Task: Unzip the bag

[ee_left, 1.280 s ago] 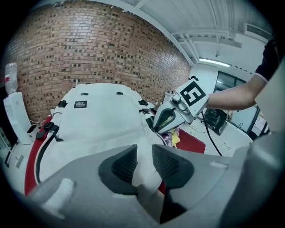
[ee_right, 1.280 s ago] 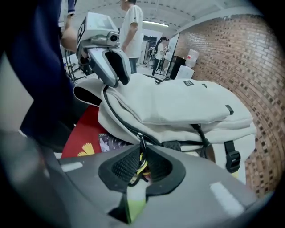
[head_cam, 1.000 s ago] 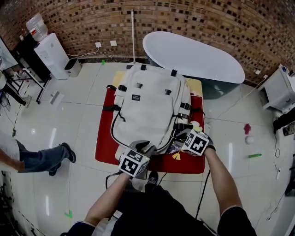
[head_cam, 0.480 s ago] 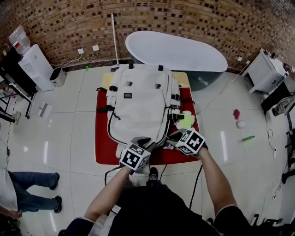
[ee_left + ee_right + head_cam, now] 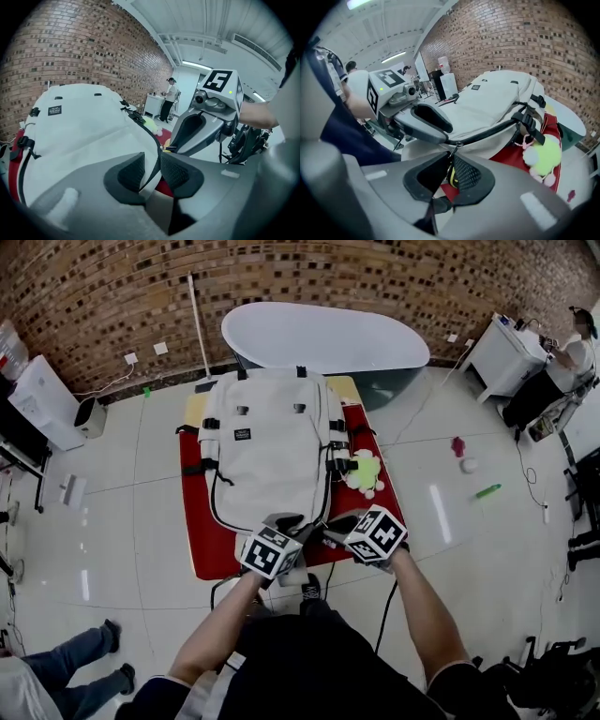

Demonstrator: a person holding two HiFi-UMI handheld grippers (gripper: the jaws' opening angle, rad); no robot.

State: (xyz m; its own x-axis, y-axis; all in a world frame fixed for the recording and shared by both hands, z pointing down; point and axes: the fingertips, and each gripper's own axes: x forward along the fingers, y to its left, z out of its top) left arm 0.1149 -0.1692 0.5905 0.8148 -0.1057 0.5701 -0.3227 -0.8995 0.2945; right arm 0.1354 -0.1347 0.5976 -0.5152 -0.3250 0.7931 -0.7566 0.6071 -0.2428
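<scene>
Left gripper point(image 5: 151, 171) jaws pinching bag point(image 5: 267, 446) edge, right gripper point(image 5: 449, 174) jaws clamping zipper pull point(image 5: 453, 152), pull half hidden

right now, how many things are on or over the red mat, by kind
backpack: 1
plush toy: 1
grippers: 2 (left gripper, jaws just closed further on the backpack's edge; right gripper, shut on the zipper pull)
total: 4
</scene>
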